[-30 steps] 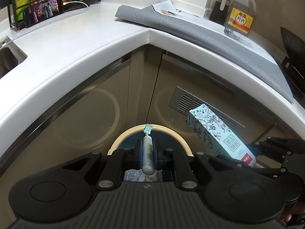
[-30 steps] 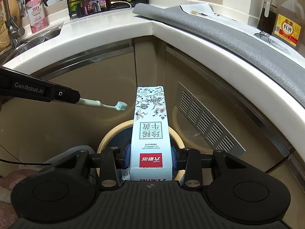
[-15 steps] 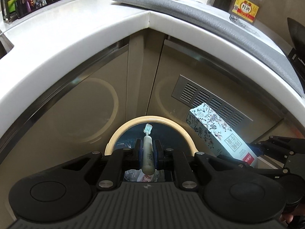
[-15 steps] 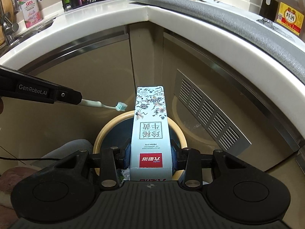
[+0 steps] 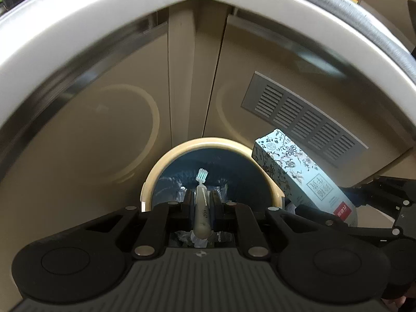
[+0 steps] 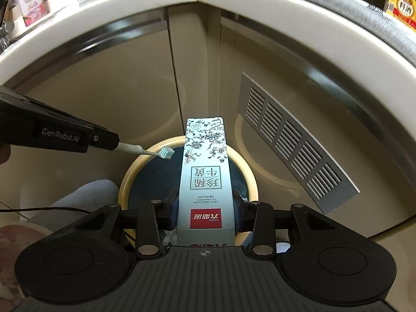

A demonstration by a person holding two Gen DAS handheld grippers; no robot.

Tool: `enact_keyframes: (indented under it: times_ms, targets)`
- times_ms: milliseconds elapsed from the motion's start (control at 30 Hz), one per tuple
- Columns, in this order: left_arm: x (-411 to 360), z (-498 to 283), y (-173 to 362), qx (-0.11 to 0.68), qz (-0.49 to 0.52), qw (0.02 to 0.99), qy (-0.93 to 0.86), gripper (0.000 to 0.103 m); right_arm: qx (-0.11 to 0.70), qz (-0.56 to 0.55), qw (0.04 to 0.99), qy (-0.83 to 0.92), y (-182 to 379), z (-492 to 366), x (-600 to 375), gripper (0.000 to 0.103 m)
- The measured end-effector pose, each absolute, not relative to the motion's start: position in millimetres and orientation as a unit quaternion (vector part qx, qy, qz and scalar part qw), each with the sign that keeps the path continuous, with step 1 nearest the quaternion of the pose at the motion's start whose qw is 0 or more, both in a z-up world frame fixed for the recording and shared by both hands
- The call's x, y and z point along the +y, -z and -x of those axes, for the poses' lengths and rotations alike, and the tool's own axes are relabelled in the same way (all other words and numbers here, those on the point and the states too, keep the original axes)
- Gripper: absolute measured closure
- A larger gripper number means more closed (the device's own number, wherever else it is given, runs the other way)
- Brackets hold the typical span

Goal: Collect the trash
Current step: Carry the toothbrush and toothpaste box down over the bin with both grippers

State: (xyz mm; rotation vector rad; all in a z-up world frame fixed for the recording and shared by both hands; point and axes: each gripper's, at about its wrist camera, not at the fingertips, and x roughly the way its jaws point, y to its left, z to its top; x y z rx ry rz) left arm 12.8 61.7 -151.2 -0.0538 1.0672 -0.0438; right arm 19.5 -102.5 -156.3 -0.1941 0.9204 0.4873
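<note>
A round trash bin with a cream rim (image 5: 166, 161) (image 6: 130, 171) and a dark liner stands on the floor in the cabinet corner. My left gripper (image 5: 202, 200) is shut on a pale toothbrush (image 5: 201, 208), whose green bristles hang over the bin opening; the toothbrush also shows in the right wrist view (image 6: 145, 151). My right gripper (image 6: 205, 202) is shut on a long floral toothpaste box (image 6: 204, 171), held above the bin; the box also shows in the left wrist view (image 5: 299, 179).
Beige cabinet doors (image 5: 91, 143) meet in a corner behind the bin. A grey vent grille (image 6: 291, 143) sits on the right door. The white countertop edge (image 5: 104, 18) overhangs above. A grey cloth-like shape (image 6: 85, 195) lies left of the bin.
Both grippers have moved down and closer to the bin with their objects. The countertop has risen out of view and the bin opening looks larger.
</note>
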Motion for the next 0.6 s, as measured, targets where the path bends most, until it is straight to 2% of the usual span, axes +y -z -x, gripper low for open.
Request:
enact_keyframes:
  times_ms: [600]
  targets:
    - [58.9,-38.8,204.6,0.562,0.004,0.827,0.016,0.091,0.487,0.104,0.837,-0.226,195.2,-49.3,-84.5,0.061]
